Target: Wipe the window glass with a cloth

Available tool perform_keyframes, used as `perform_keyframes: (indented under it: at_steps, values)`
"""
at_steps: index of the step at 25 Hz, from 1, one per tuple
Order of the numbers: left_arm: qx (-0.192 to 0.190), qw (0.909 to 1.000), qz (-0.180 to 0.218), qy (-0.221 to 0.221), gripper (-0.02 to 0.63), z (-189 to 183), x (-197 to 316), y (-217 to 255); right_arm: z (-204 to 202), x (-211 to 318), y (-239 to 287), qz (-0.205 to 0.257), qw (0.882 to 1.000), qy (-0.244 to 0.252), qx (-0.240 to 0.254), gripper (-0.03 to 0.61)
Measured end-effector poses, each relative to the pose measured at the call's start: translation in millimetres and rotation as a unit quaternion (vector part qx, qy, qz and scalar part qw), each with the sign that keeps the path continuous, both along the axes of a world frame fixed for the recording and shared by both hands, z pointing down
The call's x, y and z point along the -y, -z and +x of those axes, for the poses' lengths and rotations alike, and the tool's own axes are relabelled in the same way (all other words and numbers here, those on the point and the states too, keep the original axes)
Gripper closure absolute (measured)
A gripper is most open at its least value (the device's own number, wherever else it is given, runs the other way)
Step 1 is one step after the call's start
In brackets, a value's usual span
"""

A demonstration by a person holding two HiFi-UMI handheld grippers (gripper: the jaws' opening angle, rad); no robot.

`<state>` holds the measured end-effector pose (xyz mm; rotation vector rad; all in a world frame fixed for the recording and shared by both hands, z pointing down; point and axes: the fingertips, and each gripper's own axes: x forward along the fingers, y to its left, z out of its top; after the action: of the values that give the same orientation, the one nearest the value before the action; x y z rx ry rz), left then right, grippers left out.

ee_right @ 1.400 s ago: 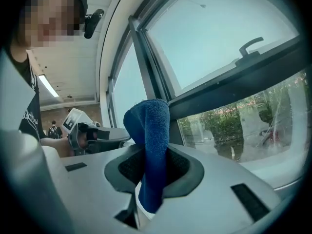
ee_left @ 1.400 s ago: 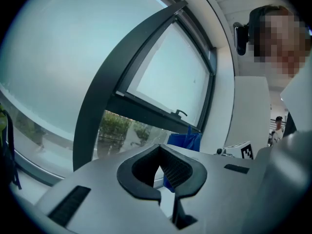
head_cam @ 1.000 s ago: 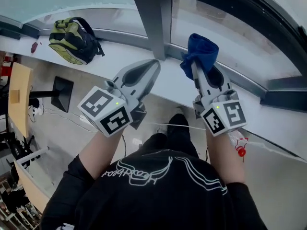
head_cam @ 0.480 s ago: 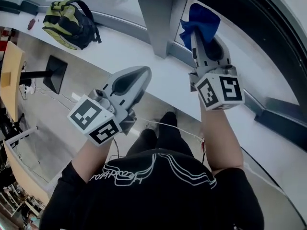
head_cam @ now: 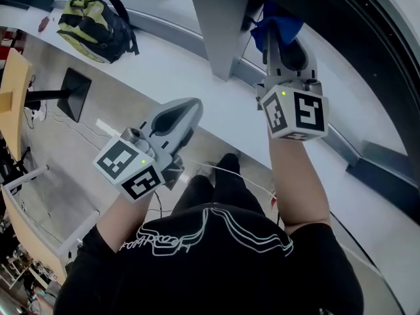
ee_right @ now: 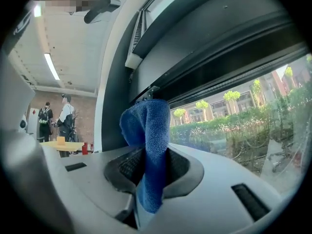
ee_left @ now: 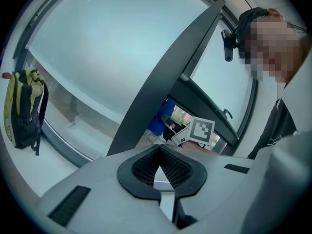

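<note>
Right claw (ee_right: 148, 156) grips a blue microfibre cloth (ee_right: 146, 121) by the far window glass (ee_right: 243, 123). Left claw (ee_left: 159, 152) is clenched and empty. Pressing hard could tug the cloth free.

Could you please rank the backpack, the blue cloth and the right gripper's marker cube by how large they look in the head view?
1. Backpack: largest.
2. Marker cube on the right gripper: slightly smaller, and enlarged by being nearer the camera.
3. Blue cloth: smallest, partly hidden where the jaws clamp it.
</note>
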<state>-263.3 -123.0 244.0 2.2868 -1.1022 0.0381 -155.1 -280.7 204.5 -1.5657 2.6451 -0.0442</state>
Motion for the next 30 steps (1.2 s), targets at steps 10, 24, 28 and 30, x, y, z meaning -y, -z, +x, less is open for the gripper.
perform_keyframes:
  at_steps: [10,24,28,30]
  values:
    - [0.016,0.9999,-0.002,-0.005,0.607,1,-5,2,13,11,-4,0.008,0.999,-0.038,-0.013,0.511]
    - [0.019,0.9997,-0.004,-0.015,0.607,1,-8,-6,49,4,-14,0.023,0.995,-0.09,-0.032,0.511]
    - [0.015,0.9994,-0.008,-0.029,0.607,2,-8,-13,59,2,-19,0.028,0.992,-0.109,-0.049,0.511]
    - [0.01,0.9993,-0.006,-0.036,0.607,5,-7,-10,70,1,-18,0.027,0.991,-0.123,-0.054,0.511]
